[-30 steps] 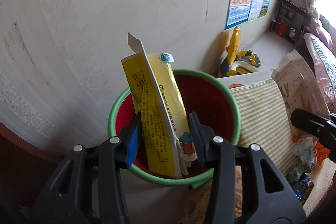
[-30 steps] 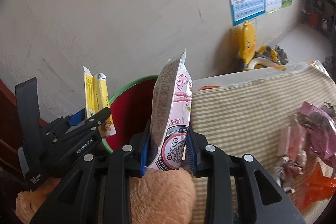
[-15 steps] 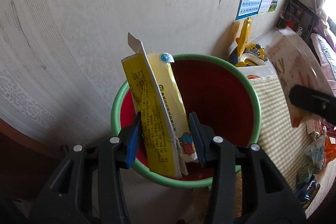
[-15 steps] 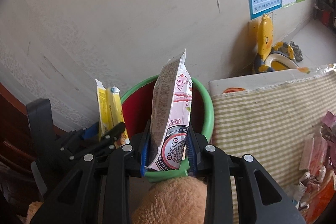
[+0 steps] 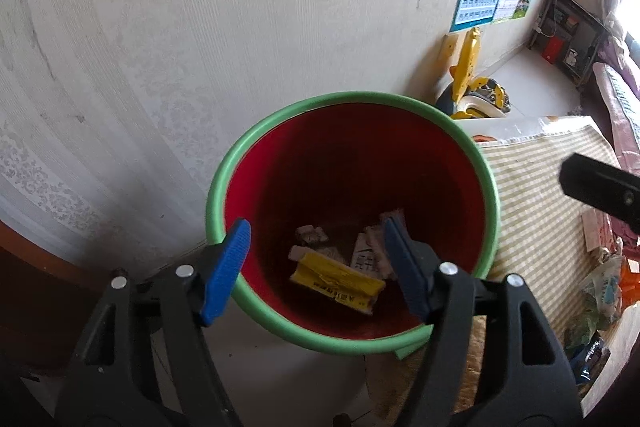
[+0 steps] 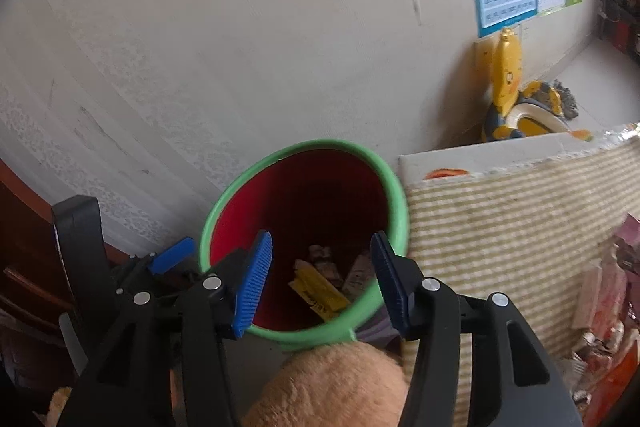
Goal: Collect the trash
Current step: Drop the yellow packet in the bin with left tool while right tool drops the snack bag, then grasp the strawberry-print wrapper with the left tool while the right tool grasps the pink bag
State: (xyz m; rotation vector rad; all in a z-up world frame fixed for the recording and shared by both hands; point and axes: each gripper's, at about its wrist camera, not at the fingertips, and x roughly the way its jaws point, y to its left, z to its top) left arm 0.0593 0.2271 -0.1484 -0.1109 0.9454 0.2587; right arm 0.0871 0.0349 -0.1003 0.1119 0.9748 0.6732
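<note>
Against the papered wall, the bin holds the yellow wrapper; both tools, left tool and right tool, have just been opening and gape empty above it; wrappers beside the bin remain.

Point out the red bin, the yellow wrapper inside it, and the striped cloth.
red bin (image 5: 493,183), left wrist view, on its green rim.
yellow wrapper (image 5: 336,279), left wrist view, middle of its face.
striped cloth (image 6: 500,227), right wrist view, bare striped area.

Print on yellow wrapper in bin unreadable.
</note>
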